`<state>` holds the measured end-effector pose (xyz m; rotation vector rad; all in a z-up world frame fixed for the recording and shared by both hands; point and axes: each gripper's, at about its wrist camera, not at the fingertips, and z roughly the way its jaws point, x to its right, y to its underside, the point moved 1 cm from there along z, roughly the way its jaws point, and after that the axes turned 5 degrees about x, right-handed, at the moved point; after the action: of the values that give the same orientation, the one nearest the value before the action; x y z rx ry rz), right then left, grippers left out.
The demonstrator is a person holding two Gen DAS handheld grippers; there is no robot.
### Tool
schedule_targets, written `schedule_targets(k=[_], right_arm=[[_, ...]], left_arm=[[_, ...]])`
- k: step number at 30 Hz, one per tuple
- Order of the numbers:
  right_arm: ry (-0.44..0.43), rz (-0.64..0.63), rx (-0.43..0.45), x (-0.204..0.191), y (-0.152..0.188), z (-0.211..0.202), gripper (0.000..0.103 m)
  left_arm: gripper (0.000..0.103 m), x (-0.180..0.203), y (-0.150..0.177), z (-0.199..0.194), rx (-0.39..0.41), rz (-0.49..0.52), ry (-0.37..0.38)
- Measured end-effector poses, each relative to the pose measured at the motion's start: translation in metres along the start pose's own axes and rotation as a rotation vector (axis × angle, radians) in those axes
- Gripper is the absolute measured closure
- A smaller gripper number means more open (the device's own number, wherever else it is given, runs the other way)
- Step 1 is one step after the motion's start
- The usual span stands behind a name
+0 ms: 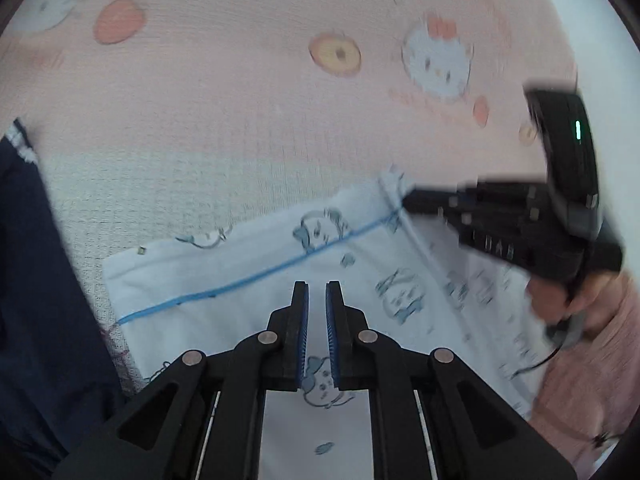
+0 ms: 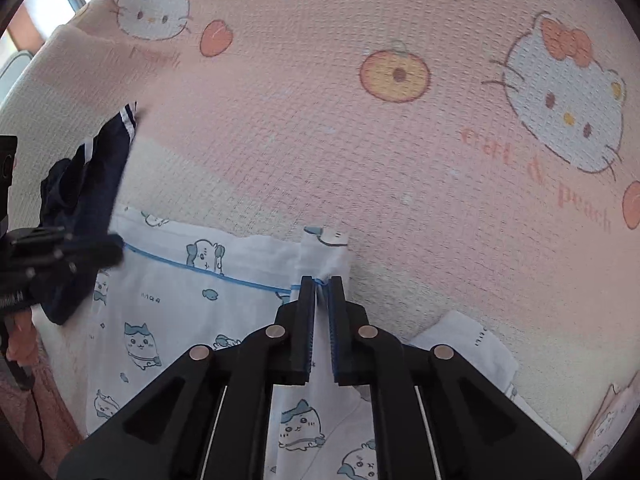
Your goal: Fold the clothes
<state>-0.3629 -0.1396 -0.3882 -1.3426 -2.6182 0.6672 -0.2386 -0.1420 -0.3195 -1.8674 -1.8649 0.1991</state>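
Right gripper clamped on white garment corner at blue stripe, ready to carry fold; garment flat on pink sheet; left gripper nearly together, empty, above garment

You can read "cat & peach" in orange script on the pink blanket (first word blurry); the garment's tiny print stays illegible.
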Motion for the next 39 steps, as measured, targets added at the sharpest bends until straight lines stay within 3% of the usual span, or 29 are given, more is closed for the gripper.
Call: schedule_targets(k=[2,4,6,7,9,11,13,16,19,21,23,26,29,32,35,37,39], right_arm=[[0.064,-0.041,-0.049,-0.002,-0.005,0.021,0.097],[0.065,0.009,-0.055,0.012,-0.014,0.016,0.097],[0.121,0.035,-0.013,0.025,-0.018,-0.003,0.094],[0.157,0.045,0.006,0.032,-0.016,-0.017,0.093],[0.155,0.111,0.007,0.041,0.002,-0.046,0.093],[0.127,0.188,0.003,0.048,0.026,-0.075,0.089],[0.113,0.260,-0.005,0.047,0.064,-0.101,0.088],[0.091,0.344,-0.028,0.031,0.119,-0.128,0.087],[0.090,0.404,-0.058,0.009,0.187,-0.139,0.087],[0.052,0.478,-0.073,0.013,0.229,-0.152,0.087],[-0.004,0.524,-0.083,0.010,0.257,-0.147,0.087],[0.098,0.456,-0.124,0.006,0.285,-0.137,0.087],[0.100,0.487,-0.079,0.012,0.300,-0.153,0.079],[0.048,0.546,-0.045,0.013,0.311,-0.168,0.078],[-0.045,0.613,-0.012,0.008,0.316,-0.179,0.075],[-0.062,0.609,-0.010,-0.001,0.315,-0.179,0.075],[0.022,0.541,-0.039,-0.010,0.312,-0.171,0.075]], left_arm=[[0.093,0.012,0.008,0.008,-0.043,0.131,-0.134],[0.093,-0.001,0.008,-0.001,-0.058,0.085,-0.227],[0.093,-0.017,0.007,-0.012,-0.041,0.047,-0.366],[0.092,-0.019,0.006,-0.016,-0.037,0.035,-0.372],[0.092,-0.008,0.003,-0.024,-0.018,0.028,-0.272],[0.090,0.020,0.000,-0.028,0.010,0.049,-0.153],[0.085,0.061,0.002,-0.025,-0.016,0.114,-0.071],[0.076,0.126,0.024,-0.022,-0.067,0.240,-0.004],[0.067,0.168,0.052,-0.018,-0.122,0.259,0.057],[0.067,0.181,0.078,-0.017,-0.139,0.213,0.062],[0.067,0.183,0.105,-0.016,-0.156,0.220,-0.036],[0.067,0.176,0.128,-0.029,-0.126,0.219,-0.156],[0.067,0.154,0.136,-0.049,-0.093,0.138,-0.270],[0.067,0.142,0.143,-0.064,-0.073,-0.025,-0.107],[0.067,0.164,0.151,-0.060,-0.068,-0.010,0.011],[0.067,0.178,0.156,-0.048,-0.110,0.083,-0.058],[0.067,0.176,0.161,-0.045,-0.138,0.116,-0.133]])
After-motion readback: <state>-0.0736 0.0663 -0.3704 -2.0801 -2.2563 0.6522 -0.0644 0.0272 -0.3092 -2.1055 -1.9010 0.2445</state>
